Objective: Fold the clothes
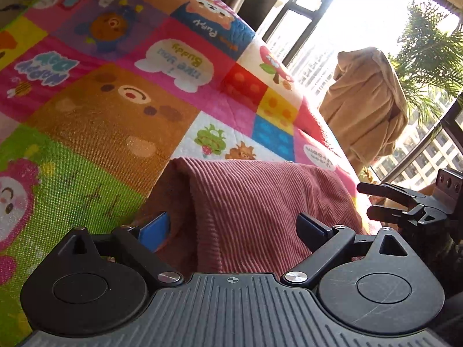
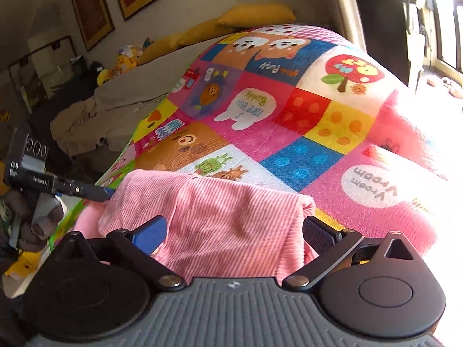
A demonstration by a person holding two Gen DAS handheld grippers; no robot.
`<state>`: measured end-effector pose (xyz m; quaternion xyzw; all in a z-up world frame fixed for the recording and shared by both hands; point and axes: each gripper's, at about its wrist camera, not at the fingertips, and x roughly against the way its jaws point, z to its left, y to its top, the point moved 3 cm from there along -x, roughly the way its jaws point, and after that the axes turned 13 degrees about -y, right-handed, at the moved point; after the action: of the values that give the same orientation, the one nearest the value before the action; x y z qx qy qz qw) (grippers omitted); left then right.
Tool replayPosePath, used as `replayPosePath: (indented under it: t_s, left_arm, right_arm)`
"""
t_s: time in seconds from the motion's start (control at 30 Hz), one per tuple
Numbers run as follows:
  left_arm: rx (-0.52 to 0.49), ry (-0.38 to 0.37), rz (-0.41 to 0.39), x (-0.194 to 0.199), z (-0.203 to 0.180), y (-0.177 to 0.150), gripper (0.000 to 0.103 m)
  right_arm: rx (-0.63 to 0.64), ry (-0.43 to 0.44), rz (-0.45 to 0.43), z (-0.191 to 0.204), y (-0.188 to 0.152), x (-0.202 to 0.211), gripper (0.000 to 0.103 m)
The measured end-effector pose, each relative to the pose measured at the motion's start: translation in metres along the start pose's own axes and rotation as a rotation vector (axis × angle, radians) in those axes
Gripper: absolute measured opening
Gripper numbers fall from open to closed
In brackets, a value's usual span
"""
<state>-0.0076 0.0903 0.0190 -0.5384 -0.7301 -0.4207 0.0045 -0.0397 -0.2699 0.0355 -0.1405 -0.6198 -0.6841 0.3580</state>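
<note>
The pink ribbed garment [image 1: 260,202] lies folded on the bright cartoon-patchwork blanket [image 1: 115,110] covering the bed, its long folded edge running across from side to side. The left hand-held gripper [image 1: 234,228] stands spread wide over its near edge, grasping nothing; the right hand-held gripper [image 2: 234,231] is likewise released, fingers either side of the cloth. A tan robe [image 1: 373,107] hangs by the sunlit window [image 1: 303,23]. Yellow pillows [image 2: 254,14] lie at the bed's far end.
</note>
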Motion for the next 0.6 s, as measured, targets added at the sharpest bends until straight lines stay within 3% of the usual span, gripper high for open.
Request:
replayPosePath:
  t_s: [0.1,0.27,0.33,0.47,0.6]
  left_arm:
    - [0.066,-0.041,0.0,-0.014,0.009,0.006,0.097]
    - [0.076,-0.07,0.037,-0.042,0.011,0.016,0.097]
    - [0.067,-0.066,0.045,-0.05,0.012,0.024,0.097]
    - [0.034,-0.043,0.02,-0.058,0.011,0.05,0.097]
    - [0.019,-0.063,-0.097,-0.048,0.011,0.082,0.097]
  right_arm:
    - [-0.194,0.051,0.073,-0.033,0.006,-0.018,0.101]
    - [-0.298,0.239,0.182,-0.033,0.005,-0.07,0.101]
    - [-0.307,0.261,0.19,-0.028,0.012,-0.089,0.103]
    - [-0.311,0.247,0.162,-0.023,0.031,-0.106,0.103]
    - [-0.256,0.174,0.128,-0.023,0.036,-0.102,0.103]
